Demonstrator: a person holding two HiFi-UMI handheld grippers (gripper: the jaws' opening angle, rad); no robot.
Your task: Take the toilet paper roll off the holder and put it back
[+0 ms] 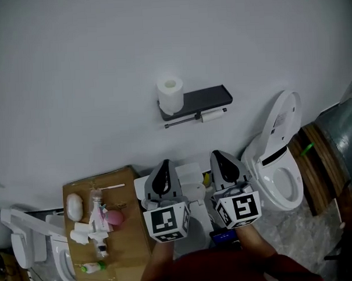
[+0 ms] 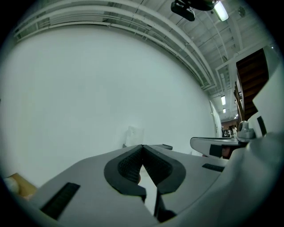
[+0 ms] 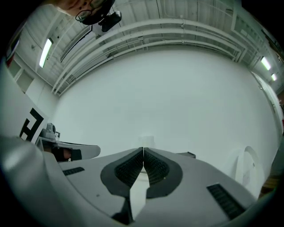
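Observation:
A white toilet paper roll point(image 1: 170, 94) stands upright on the left end of a dark wall-mounted holder shelf point(image 1: 204, 100), above its bare metal bar point(image 1: 184, 121). Both grippers hang side by side well below the holder, apart from it. My left gripper point(image 1: 163, 165) is shut with nothing between its tips point(image 2: 142, 146). My right gripper point(image 1: 218, 155) is also shut and empty point(image 3: 143, 149). In the left gripper view the roll point(image 2: 135, 134) shows faintly just above the jaw tips; in the right gripper view the roll point(image 3: 145, 141) is a pale shape past the tips.
A white toilet point(image 1: 279, 170) with its lid raised stands at the right. A cardboard surface point(image 1: 125, 238) at the lower left carries several small toiletries, and another white fixture point(image 1: 29, 242) sits at the far left. A plain white wall point(image 1: 103, 64) fills the back.

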